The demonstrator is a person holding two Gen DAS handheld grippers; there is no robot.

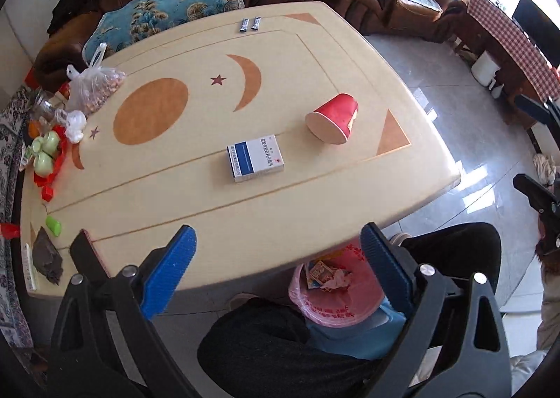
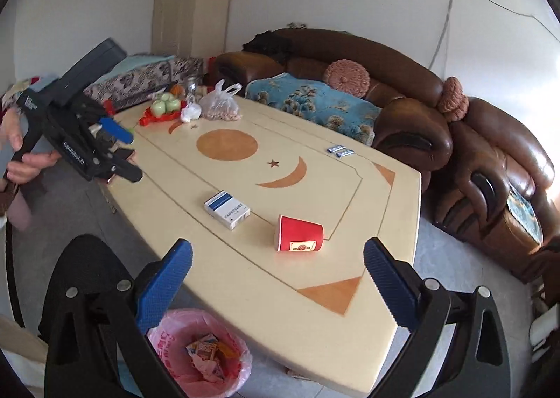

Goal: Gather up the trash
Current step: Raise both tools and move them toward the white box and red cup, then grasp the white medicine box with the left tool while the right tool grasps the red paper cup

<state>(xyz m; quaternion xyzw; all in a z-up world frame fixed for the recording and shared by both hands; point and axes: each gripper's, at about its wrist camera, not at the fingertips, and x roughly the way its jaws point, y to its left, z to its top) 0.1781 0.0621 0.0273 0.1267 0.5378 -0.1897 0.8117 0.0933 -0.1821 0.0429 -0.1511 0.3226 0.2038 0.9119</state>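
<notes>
A red paper cup (image 1: pixel 333 121) lies on its side on the cream table (image 1: pixel 196 209); it also shows in the right wrist view (image 2: pixel 299 233). A white and blue box (image 1: pixel 255 158) lies flat near it, and shows in the right wrist view (image 2: pixel 227 209). Two small silver packets (image 1: pixel 250 24) lie at the far edge, seen also in the right wrist view (image 2: pixel 340 150). A bin with a pink bag (image 1: pixel 336 293) holding trash stands below the table's near edge, seen also in the right wrist view (image 2: pixel 201 352). My left gripper (image 1: pixel 278 251) is open and empty above the near edge. My right gripper (image 2: pixel 278 265) is open and empty just short of the cup.
At the table's far left end are a plastic bag of nuts (image 1: pixel 96 86), green cups on a red tray (image 1: pixel 45 153), a glass jar (image 1: pixel 43 104), a dark cloth (image 1: pixel 47 254) and a small green cap (image 1: pixel 53 225). A brown leather sofa (image 2: pixel 402 107) runs behind the table.
</notes>
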